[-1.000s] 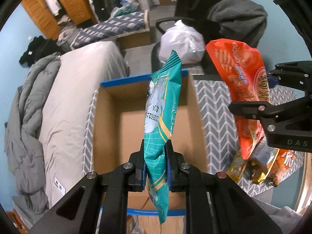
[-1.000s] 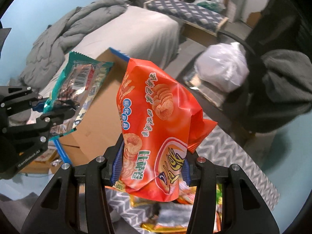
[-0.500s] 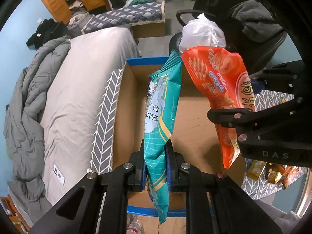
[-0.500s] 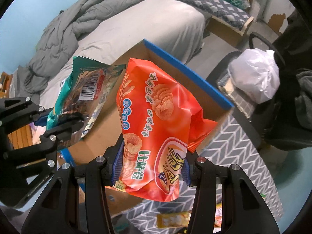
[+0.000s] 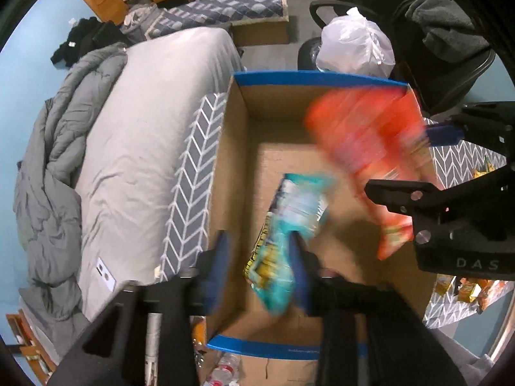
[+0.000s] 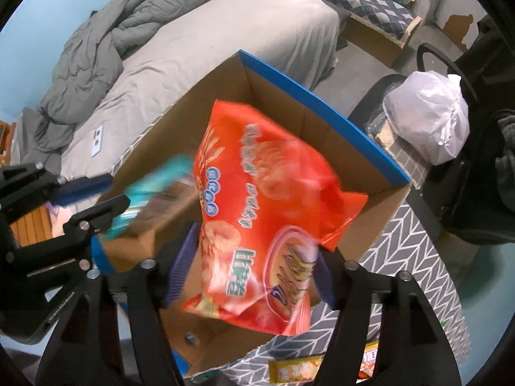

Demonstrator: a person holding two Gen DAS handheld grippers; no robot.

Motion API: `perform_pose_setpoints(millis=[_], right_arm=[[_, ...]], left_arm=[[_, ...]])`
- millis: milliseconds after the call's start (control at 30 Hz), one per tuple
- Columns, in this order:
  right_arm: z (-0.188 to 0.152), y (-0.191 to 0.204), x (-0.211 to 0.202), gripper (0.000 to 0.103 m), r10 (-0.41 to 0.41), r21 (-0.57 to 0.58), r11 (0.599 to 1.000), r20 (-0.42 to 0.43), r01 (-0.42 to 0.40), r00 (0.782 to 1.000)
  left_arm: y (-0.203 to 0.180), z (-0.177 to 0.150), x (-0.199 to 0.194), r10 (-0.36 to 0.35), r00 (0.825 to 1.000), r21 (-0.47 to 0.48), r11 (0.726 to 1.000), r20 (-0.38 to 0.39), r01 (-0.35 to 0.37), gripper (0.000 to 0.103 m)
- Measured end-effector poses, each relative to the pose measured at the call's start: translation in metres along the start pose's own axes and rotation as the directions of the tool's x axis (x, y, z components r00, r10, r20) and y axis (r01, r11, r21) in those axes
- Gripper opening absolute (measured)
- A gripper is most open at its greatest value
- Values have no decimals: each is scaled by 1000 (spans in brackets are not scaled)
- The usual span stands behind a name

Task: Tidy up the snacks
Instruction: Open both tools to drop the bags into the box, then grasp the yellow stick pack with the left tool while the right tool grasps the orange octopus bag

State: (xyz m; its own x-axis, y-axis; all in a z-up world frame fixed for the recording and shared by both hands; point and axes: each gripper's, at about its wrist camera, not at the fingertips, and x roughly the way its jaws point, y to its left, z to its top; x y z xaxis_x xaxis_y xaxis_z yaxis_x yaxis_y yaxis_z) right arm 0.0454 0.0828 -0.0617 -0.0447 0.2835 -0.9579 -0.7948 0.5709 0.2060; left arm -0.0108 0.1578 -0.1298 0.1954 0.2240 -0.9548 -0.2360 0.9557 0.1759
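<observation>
Both grippers, left gripper (image 5: 259,257) and right gripper (image 6: 248,273), have just been opening, jaws apart; teal bag (image 5: 286,231) and orange bag (image 6: 264,218) drop over the cardboard box (image 5: 315,78). The orange one, toward three o'clock, might catch the rim.

My left gripper (image 5: 257,267), matte black plastic arms with blue ribbed pads, silver screws at the joints, my right gripper (image 6: 248,270) built alike, white "DAS" lettering on its black housing

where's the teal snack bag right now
In the left wrist view the teal snack bag is blurred, dropping between the opened fingers of the left tool into the cardboard box, left of the orange bag.
</observation>
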Motion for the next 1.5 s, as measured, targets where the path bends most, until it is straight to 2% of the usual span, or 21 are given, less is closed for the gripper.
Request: perform_pose_setpoints(millis=[67, 367, 467, 700, 1133, 1333, 1500], right_arm=[[-1, -2, -1, 68, -5, 5, 1000, 2, 5, 1000], [-10, -23, -22, 72, -22, 64, 998, 29, 20, 999], [-18, -32, -31, 73, -37, 92, 995, 38, 34, 999], [-44, -56, -54, 74, -74, 167, 984, 51, 65, 996], [-115, -101, -98, 75, -167, 292, 945, 39, 148, 985], [-154, -121, -115, 76, -192, 373, 913, 30, 167, 981], [-187, -138, -127, 79, -200, 472, 867, 31, 162, 979]], left_arm=[[1, 0, -6, 5, 1000, 2, 1000, 27, -5, 54], [-5, 3, -19, -30, 999, 12, 999, 39, 30, 55], [-11, 4, -26, -52, 998, 18, 999, 46, 51, 58], [-40, 10, -41, -84, 995, 88, 993, 56, 79, 59], [-94, 16, -64, -153, 985, 199, 971, 78, 135, 59], [-119, 15, -68, -174, 982, 250, 957, 74, 151, 60], [-140, 13, -71, -201, 977, 286, 942, 71, 173, 70]])
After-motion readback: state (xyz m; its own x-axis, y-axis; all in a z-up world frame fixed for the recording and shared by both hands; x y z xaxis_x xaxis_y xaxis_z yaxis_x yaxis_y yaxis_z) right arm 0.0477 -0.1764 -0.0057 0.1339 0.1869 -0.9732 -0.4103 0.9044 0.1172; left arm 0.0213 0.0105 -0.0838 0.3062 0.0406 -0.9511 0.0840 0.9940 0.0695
